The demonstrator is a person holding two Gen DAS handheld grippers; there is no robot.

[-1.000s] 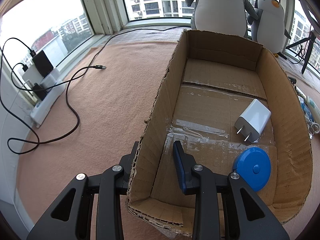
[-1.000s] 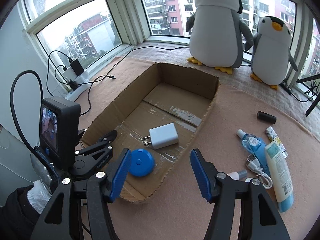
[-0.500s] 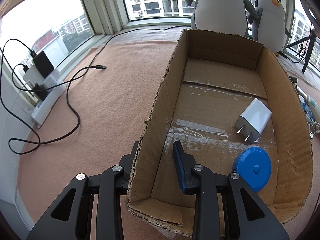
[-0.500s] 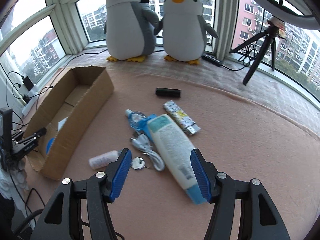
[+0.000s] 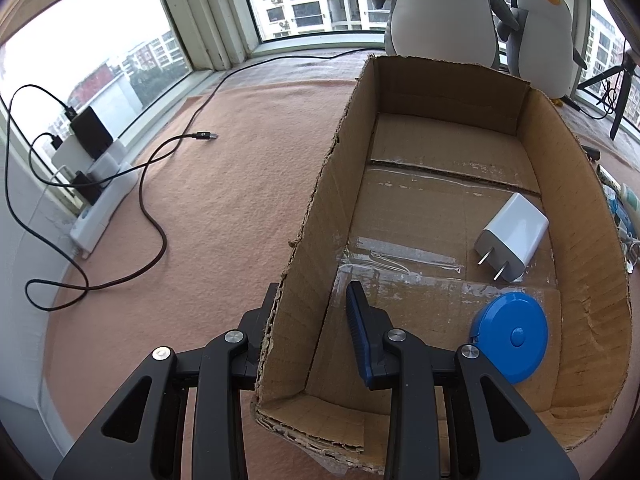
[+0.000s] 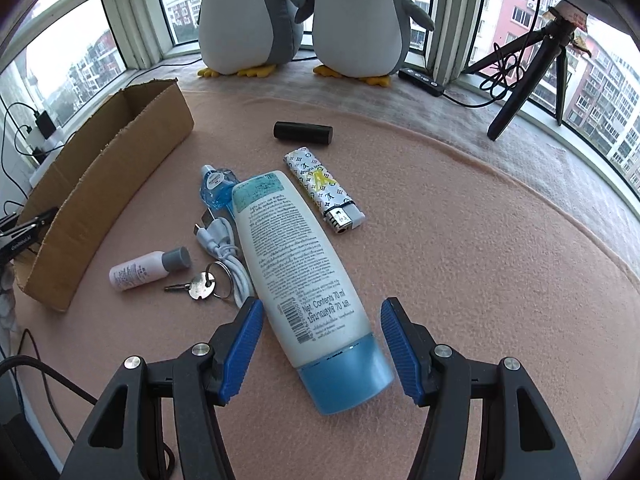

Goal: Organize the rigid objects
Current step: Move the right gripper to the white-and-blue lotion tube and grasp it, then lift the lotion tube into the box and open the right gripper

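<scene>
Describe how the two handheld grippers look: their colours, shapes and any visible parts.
Both the left gripper and the right gripper have glossy black plastic frames with triangular cut-outs and round silver screws. Each finger carries a blue ribbed pad. In the right wrist view, a dark cable runs at the lower left.

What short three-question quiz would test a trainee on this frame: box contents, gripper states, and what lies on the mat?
1. Multiple choice: which things lie inside the cardboard box?
A. white charger and blue tape measure
B. lighter and key
C. two bottles

2. True or false: the right gripper is shut on the white tube.

3. Fill in: the left gripper straddles the box's ___ wall, one finger on each side.

Key
1. A
2. False: its jaws are open, one on each side of the tube's blue-capped end, apart from it.
3. left. Whether it pinches the wall cannot be told.
</scene>
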